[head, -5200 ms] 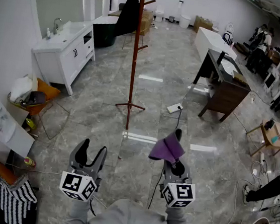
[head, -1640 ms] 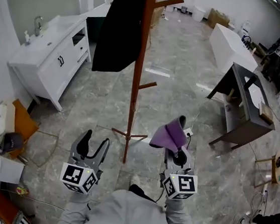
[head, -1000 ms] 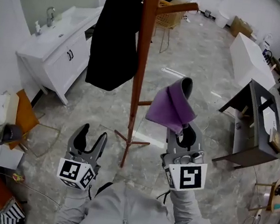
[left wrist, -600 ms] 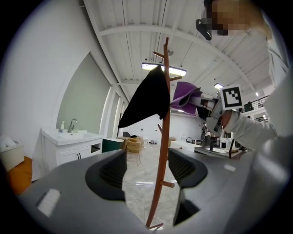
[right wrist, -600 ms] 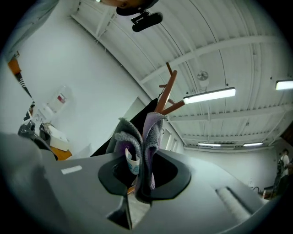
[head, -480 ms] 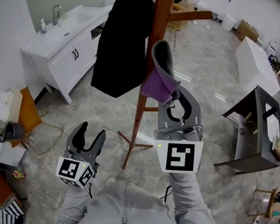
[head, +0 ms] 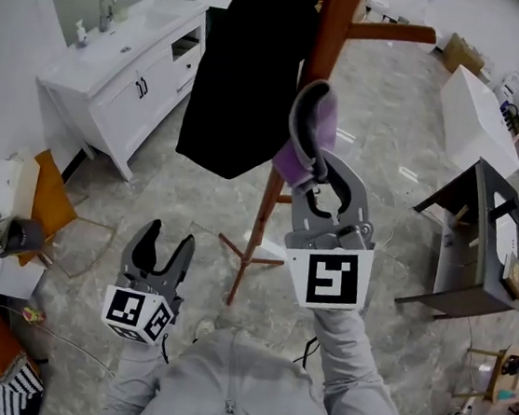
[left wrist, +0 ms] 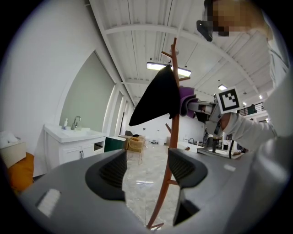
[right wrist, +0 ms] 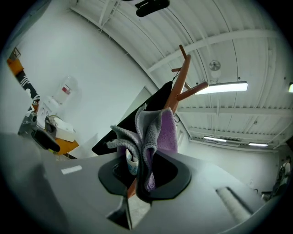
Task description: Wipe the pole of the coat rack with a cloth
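**Cloth held up against the coat rack pole**

Holds the right arm stretched forward and up, grey sleeve [head: 345,353] extended, with the right gripper [head: 309,161] lifted to the coat rack pole [head: 330,32], just below its side peg [head: 394,32]. Clamps a purple-and-grey cloth [head: 305,128] there, jaws closed on a bunched fold. In the right gripper view, stands the loose folds up out of the jaws, directly in front of the pole. From the left gripper view, puts the cloth at the pole's right side, apparently touching it.

Holds the left arm low and bent, close to the body, with the left gripper [head: 166,245] well below and to the left of the cloth, aimed toward the pole's lower stretch. Has these jaws apart and gripping nothing. Looks through the gap at the pole's lower length and spread feet.

On the pole's left side, just beside the cloth: a black coat [head: 247,78], hung from higher up. Farther left of the pole: a white vanity cabinet [head: 123,91] with a tap. Well apart to the pole's right: a dark table [head: 468,228]. Around the pole's feet: grey floor tiles [head: 380,142].
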A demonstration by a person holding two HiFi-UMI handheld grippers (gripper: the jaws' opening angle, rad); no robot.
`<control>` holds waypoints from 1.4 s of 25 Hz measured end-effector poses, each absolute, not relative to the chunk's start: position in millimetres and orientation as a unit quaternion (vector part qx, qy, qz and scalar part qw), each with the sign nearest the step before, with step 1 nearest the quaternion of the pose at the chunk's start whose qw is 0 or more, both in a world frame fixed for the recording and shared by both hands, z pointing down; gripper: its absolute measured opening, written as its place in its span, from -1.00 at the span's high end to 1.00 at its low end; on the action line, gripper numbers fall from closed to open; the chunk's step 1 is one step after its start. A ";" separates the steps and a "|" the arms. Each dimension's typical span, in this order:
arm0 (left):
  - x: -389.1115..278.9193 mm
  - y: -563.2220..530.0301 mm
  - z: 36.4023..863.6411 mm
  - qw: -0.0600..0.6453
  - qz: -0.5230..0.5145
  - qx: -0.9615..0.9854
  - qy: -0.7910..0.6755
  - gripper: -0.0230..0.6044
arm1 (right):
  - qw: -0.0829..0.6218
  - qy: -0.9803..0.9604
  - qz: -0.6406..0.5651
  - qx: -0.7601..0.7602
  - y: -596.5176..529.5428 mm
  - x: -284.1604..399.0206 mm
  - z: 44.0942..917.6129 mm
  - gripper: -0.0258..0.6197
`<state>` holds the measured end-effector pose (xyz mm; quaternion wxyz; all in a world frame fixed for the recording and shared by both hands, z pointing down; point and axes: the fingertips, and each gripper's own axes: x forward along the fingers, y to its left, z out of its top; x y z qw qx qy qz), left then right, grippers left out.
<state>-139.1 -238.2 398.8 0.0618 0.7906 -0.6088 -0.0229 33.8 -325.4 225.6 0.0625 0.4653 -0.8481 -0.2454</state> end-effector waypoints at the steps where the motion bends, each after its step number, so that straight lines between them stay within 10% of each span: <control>1: -140.9 -238.7 400.0 0.063 -0.023 0.791 -0.608 -0.06 | 0.067 -0.849 -0.240 0.466 -326.3 32.7 232.0 0.74; 35: -164.7 -244.9 425.9 0.099 -0.015 0.803 -0.588 -0.06 | 0.247 -0.867 -0.064 0.428 -328.0 1.4 463.9 0.74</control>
